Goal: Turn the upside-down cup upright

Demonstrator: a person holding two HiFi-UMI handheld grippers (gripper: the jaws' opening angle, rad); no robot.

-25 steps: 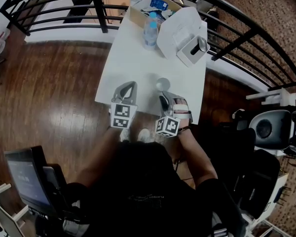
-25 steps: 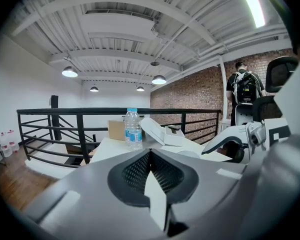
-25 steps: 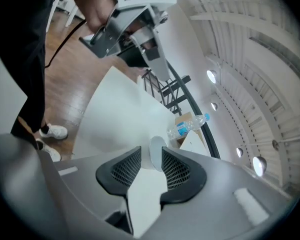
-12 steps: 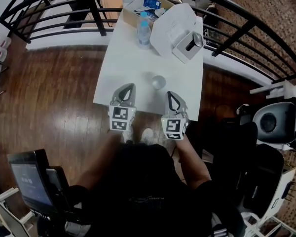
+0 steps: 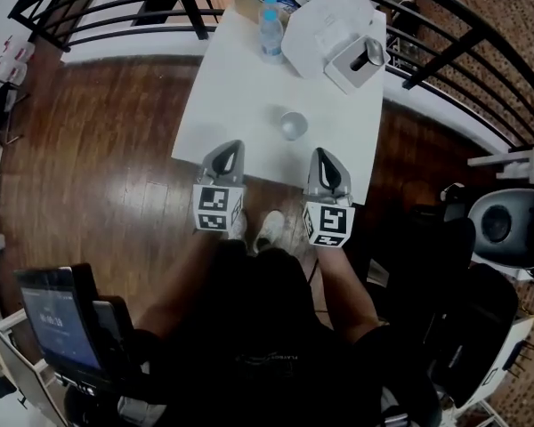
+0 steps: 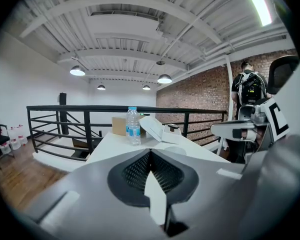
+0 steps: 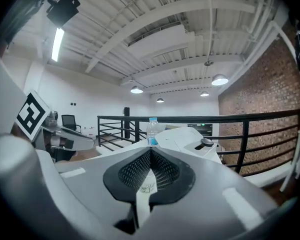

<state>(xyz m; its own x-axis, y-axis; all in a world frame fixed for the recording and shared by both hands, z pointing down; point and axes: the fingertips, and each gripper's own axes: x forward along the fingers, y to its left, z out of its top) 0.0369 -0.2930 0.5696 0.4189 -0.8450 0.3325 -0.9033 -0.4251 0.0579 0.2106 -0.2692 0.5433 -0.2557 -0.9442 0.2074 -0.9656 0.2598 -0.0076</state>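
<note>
Cup [image 5: 293, 124] stands on the table [image 5: 236, 96], bottle [image 5: 270, 32] beyond it. My left gripper [image 5: 232, 148] and right gripper [image 5: 321, 153] hover level at the near edge, jaws together on both.

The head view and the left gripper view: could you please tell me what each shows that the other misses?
Only the head view shows the laptop screen and the person's shoes. Only the left gripper view shows the ceiling lamps and a person wearing a backpack. Both show the white table, the water bottle and the black railing.
</note>
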